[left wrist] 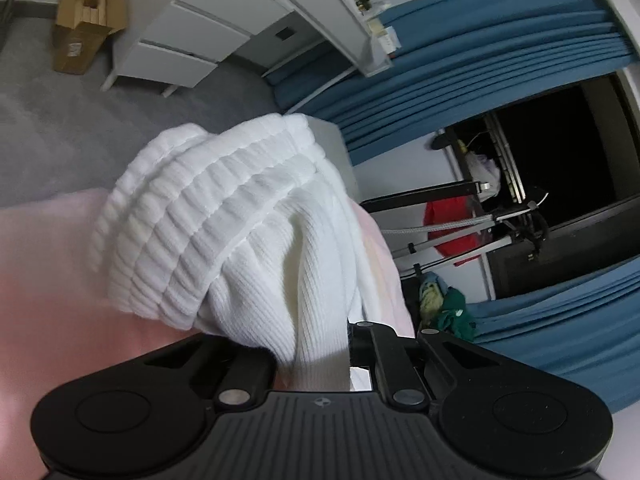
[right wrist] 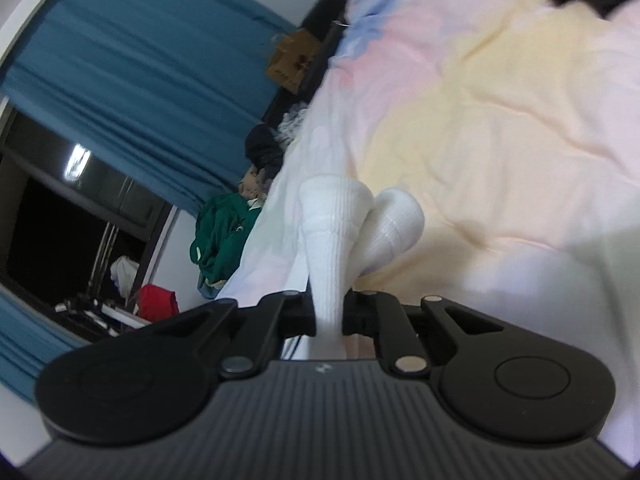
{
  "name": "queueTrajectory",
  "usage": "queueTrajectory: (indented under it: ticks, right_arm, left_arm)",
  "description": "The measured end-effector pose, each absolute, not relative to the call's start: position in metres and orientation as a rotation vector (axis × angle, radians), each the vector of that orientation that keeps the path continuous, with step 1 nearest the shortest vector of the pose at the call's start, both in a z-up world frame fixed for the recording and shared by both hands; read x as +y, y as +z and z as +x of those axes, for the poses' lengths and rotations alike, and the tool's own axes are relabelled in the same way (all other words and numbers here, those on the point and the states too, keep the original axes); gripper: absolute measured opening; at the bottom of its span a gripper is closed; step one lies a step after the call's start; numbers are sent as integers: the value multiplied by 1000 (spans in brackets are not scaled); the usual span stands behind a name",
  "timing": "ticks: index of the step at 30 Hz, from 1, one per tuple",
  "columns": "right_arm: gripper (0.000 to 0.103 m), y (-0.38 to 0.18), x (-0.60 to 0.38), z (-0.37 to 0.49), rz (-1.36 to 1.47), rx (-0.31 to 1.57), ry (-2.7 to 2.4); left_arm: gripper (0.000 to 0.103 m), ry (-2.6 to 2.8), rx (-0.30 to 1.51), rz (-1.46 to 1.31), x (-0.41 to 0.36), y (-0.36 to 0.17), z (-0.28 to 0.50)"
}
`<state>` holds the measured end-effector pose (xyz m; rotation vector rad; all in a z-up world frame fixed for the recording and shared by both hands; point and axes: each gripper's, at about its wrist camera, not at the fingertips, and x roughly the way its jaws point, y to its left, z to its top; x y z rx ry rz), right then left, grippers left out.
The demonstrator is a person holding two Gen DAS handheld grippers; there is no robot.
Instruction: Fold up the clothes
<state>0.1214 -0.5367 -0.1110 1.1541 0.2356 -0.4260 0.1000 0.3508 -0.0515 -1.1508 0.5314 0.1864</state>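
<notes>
A pair of white ribbed socks is held between both grippers above a pastel bedsheet (right wrist: 500, 120). In the left wrist view my left gripper (left wrist: 312, 356) is shut on the white socks (left wrist: 224, 224), whose ribbed cuffs bunch up large right in front of the camera and hide the fingertips. In the right wrist view my right gripper (right wrist: 328, 316) is shut on the other end of the white socks (right wrist: 336, 232), which stretch away from the jaws, with one rounded toe (right wrist: 396, 216) hanging beside the sheet.
The pink sheet (left wrist: 40, 280) fills the lower left. Beyond are blue curtains (left wrist: 480, 64), a dark window (right wrist: 48, 216), a white drawer unit (left wrist: 192, 36), a cardboard box (left wrist: 84, 20), a green garment (right wrist: 224, 232) and red cloth (right wrist: 158, 302) beside the bed.
</notes>
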Motion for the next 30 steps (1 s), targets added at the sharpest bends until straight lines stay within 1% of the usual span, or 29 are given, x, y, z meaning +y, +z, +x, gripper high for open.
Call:
queueTrajectory:
  ticks: [2, 5, 9, 11, 17, 18, 19, 22, 26, 27, 29, 30]
  right_arm:
    - [10, -110, -538, 101, 1176, 245, -430]
    - [10, -113, -543, 76, 1179, 280, -454]
    - [11, -131, -549, 61, 1287, 334, -474]
    - [11, -139, -550, 59, 1329, 357, -485]
    - [16, -159, -551, 54, 1419, 401, -503]
    - [20, -161, -552, 54, 1431, 406, -500]
    - [25, -162, -553, 54, 1438, 413, -500]
    - [32, -164, -552, 56, 1431, 428, -484]
    - [37, -164, -548, 64, 1393, 444, -459]
    - [40, -164, -548, 66, 1384, 448, -453]
    - [42, -164, -546, 69, 1365, 457, -440]
    - [42, -164, -545, 71, 1356, 461, -434]
  left_arm:
    - [10, 195, 549, -1145, 362, -44, 80]
    - [10, 211, 592, -1139, 373, -48, 55]
    - [11, 219, 636, -1069, 369, -52, 47]
    - [14, 223, 658, -1034, 367, -55, 42]
    - [18, 244, 694, -959, 354, -56, 39]
    - [19, 242, 695, -949, 352, -54, 39]
    - [23, 240, 698, -929, 348, -52, 39]
    - [30, 262, 715, -832, 333, -45, 36]
    - [47, 292, 739, -723, 311, -36, 29]
    - [49, 296, 740, -697, 303, -33, 26]
    - [61, 302, 738, -611, 285, -26, 19]
    - [65, 300, 735, -562, 275, -23, 16]
